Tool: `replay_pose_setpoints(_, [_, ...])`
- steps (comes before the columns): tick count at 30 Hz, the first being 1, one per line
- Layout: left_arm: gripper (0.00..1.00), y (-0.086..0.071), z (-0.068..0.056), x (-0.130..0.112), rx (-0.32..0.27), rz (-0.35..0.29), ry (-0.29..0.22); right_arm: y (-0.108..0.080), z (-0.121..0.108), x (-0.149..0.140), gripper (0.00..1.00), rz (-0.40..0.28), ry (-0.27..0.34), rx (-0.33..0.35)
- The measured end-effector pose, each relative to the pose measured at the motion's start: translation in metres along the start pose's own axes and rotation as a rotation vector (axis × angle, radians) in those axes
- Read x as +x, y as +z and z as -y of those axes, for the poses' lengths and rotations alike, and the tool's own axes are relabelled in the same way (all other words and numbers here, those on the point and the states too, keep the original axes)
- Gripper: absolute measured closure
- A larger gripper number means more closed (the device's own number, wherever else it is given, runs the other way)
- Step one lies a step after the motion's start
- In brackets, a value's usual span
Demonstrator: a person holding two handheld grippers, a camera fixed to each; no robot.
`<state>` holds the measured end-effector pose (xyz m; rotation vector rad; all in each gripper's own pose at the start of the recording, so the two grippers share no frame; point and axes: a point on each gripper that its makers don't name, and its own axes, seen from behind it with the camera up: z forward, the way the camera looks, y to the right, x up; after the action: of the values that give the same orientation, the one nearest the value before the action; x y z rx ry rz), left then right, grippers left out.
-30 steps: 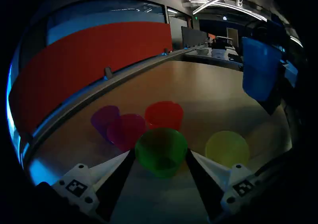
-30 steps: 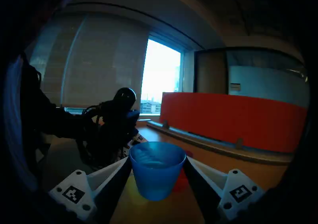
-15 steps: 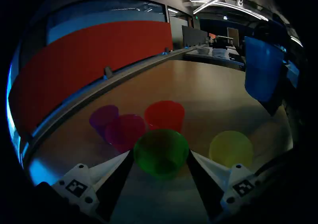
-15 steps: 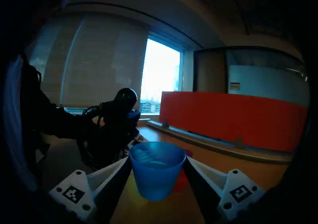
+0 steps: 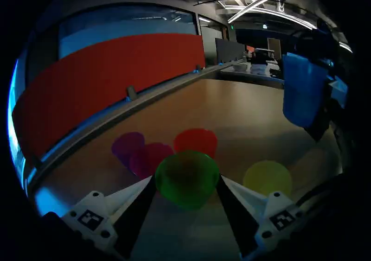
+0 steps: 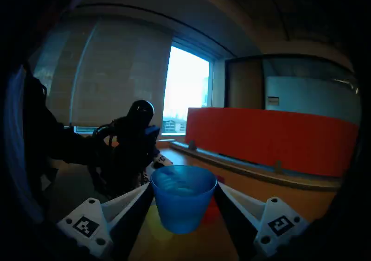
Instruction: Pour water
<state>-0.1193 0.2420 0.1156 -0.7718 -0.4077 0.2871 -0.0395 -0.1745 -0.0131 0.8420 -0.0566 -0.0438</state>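
Right gripper view: your right gripper (image 6: 183, 190) is clamped on the translucent blue plastic cup (image 6: 183, 207), with water inside, held clear of the wooden table (image 5: 241, 108). Your left gripper (image 5: 185, 181) is clamped on the translucent green plastic cup (image 5: 187, 187). The two cups are well apart. Tip early and water lands on the table or in the translucent yellow plastic cup (image 5: 267, 177).

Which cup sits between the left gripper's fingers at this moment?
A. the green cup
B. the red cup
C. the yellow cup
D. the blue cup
A: the left gripper has its fingers on either side of the green cup, while the red cup and yellow cup stand on the table, and the blue cup is in the right gripper.
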Motion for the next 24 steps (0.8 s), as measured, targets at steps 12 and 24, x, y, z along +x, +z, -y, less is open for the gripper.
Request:
replay_pose_setpoints(12, [0.11,-0.031,0.005,0.024,0.022,-0.066,-0.030,0.004,0.006,0.009,0.09,-0.001,-0.006,0.008])
replay_pose_setpoints(24, [0.11,-0.068,0.010,0.045,0.061,-0.146,-0.045,0.008,0.015,0.019,0.09,-0.001,-0.026,0.023])
